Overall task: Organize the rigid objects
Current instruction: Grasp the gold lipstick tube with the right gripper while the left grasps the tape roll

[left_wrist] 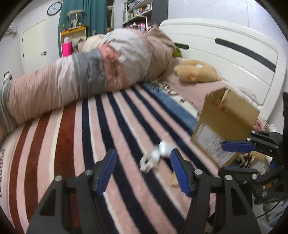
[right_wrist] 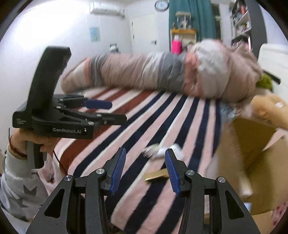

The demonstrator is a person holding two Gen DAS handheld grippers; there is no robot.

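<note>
Both claws hung parted and empty over the striped blanket [left_wrist: 111,126] on the bed: the left claw [left_wrist: 144,172] and the right claw [right_wrist: 144,171]. Small white objects [left_wrist: 158,153] lay blurred on the blanket just ahead, near an open cardboard box [left_wrist: 225,122].

both cameras ride low over a bed with a striped blanket [left_wrist: 75,144], each looking forward and down along its own blue-padded jaws. the left wrist view faces across the blanket toward a white headboard [left_wrist: 225,50], with the cardboard box [left_wrist: 228,115] at its right and the right gripper [left_wrist: 241,146] at that edge. the right wrist view sits just beside it (the left gripper [right_wrist: 106,110] shows at its left). both share the small white objects [right_wrist: 162,149], the rolled bedding [left_wrist: 81,79] and the wall clock [right_wrist: 162,4].
</note>
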